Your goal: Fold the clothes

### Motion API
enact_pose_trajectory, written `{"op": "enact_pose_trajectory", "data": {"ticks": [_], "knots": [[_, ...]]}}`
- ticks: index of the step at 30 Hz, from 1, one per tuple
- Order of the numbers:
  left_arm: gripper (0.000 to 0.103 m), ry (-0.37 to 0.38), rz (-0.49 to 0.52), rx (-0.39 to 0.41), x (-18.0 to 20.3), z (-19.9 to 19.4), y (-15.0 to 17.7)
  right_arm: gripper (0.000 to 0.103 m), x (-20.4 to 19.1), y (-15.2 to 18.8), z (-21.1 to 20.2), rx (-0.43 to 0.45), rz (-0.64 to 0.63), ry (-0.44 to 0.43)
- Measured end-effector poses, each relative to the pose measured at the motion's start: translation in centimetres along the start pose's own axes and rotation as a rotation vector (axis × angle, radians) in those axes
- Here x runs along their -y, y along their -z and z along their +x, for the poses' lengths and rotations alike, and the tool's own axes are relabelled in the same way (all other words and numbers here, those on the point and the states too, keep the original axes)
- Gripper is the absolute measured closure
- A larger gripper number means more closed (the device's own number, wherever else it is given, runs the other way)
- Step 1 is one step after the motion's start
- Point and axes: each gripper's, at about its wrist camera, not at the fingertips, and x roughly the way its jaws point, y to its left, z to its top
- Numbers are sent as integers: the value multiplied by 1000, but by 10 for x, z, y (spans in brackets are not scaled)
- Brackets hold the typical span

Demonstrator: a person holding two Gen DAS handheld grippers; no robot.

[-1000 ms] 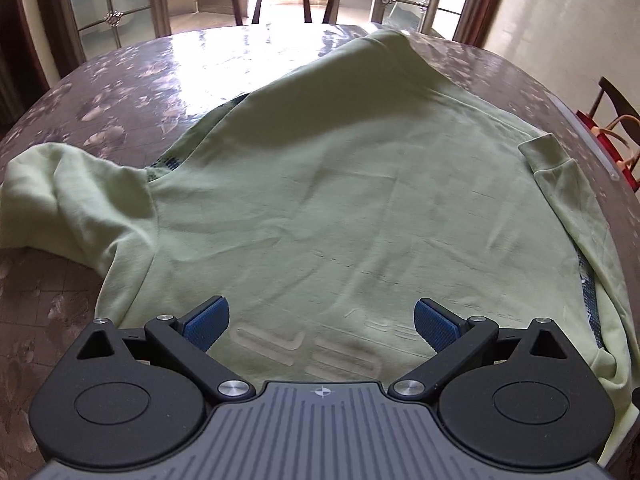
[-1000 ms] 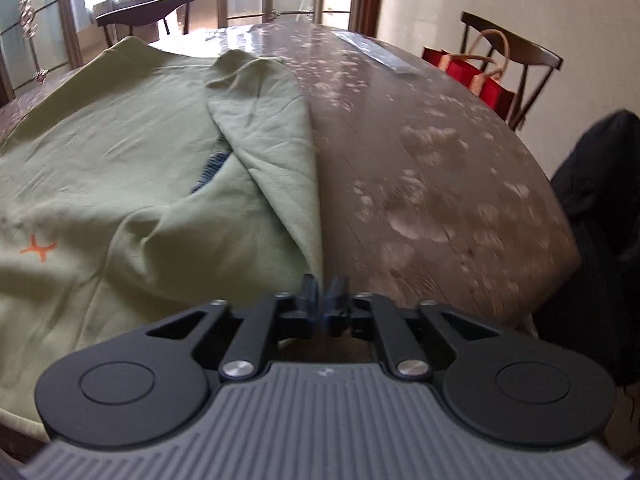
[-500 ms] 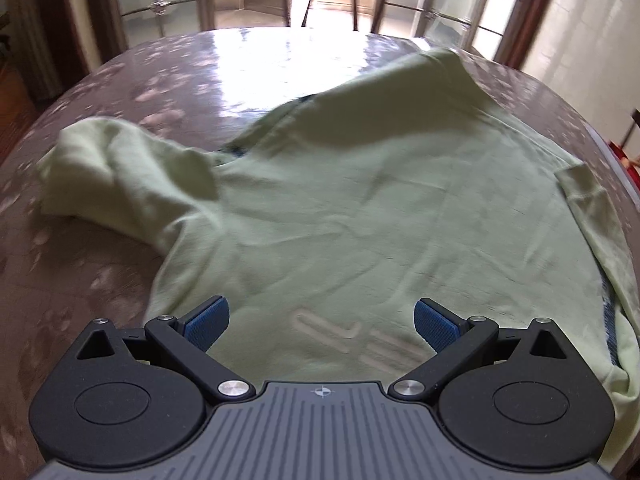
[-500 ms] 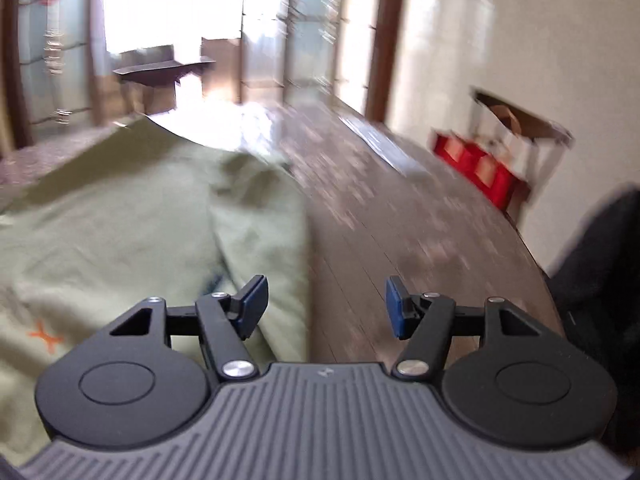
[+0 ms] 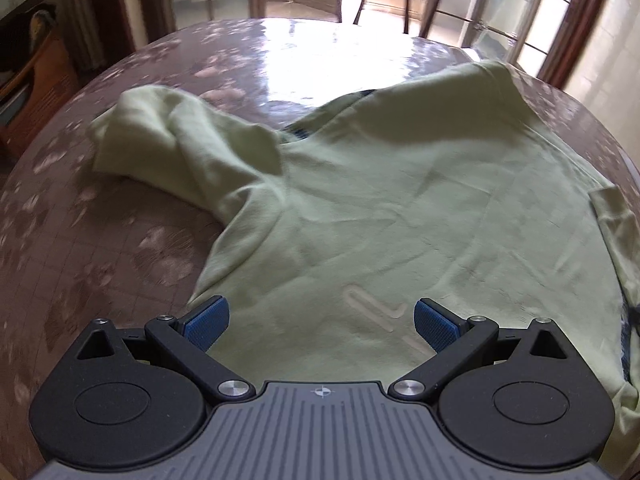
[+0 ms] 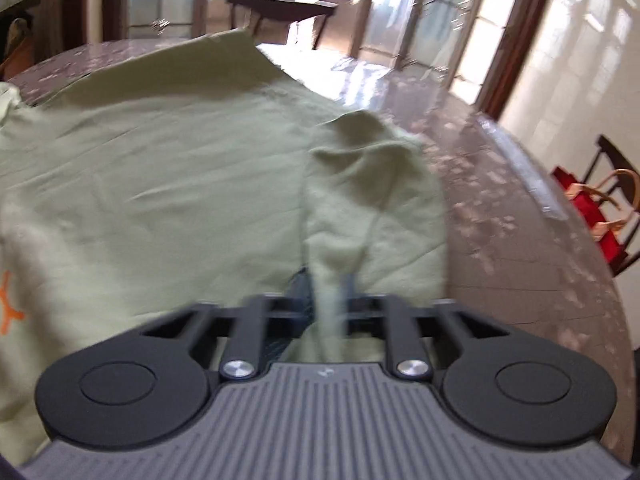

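My right claw (image 6: 327, 300) is pinched onto a fold of the pale green sweatshirt (image 6: 168, 184), at the sleeve (image 6: 372, 200) bunched just ahead of it. My left claw (image 5: 322, 320) hangs agape over the garment's body, gripping nothing. The sweatshirt lies spread across the bench (image 5: 100, 260); its other sleeve (image 5: 168, 140) lies crumpled ahead and to the left of my left claw. I judge a sleeve fold is under way. To do it well, I should carry the cloth low and level across the body, keeping tension without dragging the whole garment. Raised lettering (image 5: 376, 308) sits between my left fingers, too partial to read; an orange mark (image 6: 10, 304) shows far left of my right claw.
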Motion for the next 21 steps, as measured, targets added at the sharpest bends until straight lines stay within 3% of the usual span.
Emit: {"op": "enact_pose_trajectory", "data": {"ticks": [4,8,16,19,21], "knots": [[2,-8,-45,-10,-3,2,2,101,25,1,-16,61,92,38],[2,3,-24,-12,13,3,2,101,59,9,-33,81,182,97],[2,26,17,-17,46,7,2,101,130,53,-48,12,343,227],[2,35,33,-18,58,9,2,93,152,72,-50,-18,401,292],[2,35,44,-14,64,7,3,80,162,80,-51,-24,422,313]]}}
